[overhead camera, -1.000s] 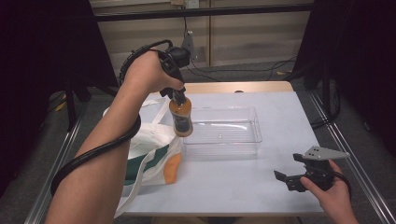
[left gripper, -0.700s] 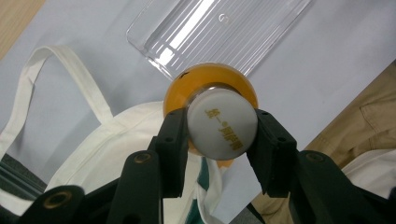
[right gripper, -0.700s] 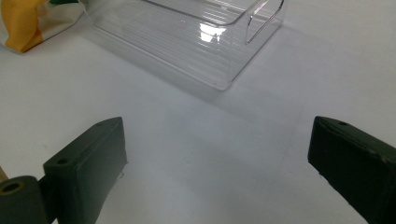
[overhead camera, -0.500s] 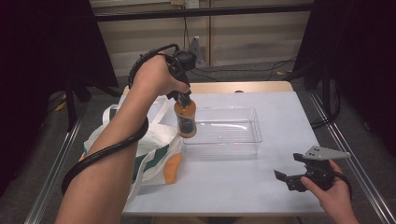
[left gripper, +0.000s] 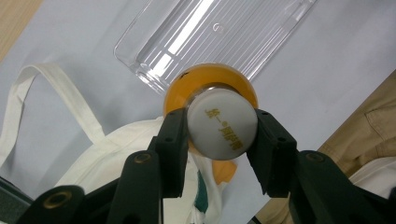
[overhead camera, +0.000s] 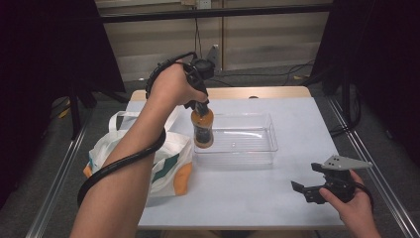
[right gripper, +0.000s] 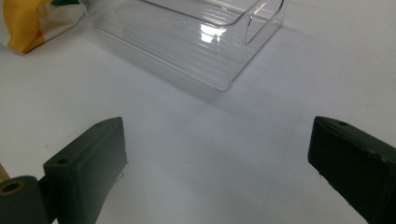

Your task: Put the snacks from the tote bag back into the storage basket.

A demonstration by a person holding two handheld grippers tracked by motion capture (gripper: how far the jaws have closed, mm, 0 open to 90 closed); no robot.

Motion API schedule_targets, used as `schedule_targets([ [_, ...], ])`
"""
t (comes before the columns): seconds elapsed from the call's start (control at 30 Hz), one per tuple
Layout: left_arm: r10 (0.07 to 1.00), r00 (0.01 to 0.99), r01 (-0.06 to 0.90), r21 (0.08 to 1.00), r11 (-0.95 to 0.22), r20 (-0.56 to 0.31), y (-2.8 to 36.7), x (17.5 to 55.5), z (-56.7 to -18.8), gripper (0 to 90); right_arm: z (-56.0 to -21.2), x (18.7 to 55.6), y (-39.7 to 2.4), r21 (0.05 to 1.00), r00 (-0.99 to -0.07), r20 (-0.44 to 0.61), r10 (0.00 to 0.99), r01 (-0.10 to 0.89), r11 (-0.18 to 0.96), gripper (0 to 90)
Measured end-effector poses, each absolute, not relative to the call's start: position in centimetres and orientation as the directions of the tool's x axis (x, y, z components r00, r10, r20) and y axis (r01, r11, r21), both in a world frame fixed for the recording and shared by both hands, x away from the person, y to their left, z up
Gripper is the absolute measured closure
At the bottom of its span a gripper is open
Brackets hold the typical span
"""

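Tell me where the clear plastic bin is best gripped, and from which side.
Probably at the cut-out handle in its short end wall, coming from the right end with the right hand-held gripper, whose jaws are open and near it. The clear plastic bin has thin upright walls, so one jaw inside and one outside should pinch the rim well.

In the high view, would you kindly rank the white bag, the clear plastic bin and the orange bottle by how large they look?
1. White bag and clear plastic bin: they look about alike, and the arm hides part of the bag, so I won't rank them.
2. Orange bottle, held in the left claw: clearly the smallest.
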State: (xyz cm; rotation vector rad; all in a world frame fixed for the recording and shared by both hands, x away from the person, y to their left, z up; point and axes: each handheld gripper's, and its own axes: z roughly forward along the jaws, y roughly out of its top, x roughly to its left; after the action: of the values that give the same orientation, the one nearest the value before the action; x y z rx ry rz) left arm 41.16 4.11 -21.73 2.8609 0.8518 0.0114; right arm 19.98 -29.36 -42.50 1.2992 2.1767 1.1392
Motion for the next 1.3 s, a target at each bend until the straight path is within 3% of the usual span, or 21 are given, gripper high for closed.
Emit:
schedule_targets([
  [1.3,0.513,0.857,0.514,0.138,-0.847,-0.043,2.8,41.5,-25.5,59.3,-42.4,19.9,-29.3,0.789,-0.517,0.093,0.851,0.559,0.254,4.2],
])
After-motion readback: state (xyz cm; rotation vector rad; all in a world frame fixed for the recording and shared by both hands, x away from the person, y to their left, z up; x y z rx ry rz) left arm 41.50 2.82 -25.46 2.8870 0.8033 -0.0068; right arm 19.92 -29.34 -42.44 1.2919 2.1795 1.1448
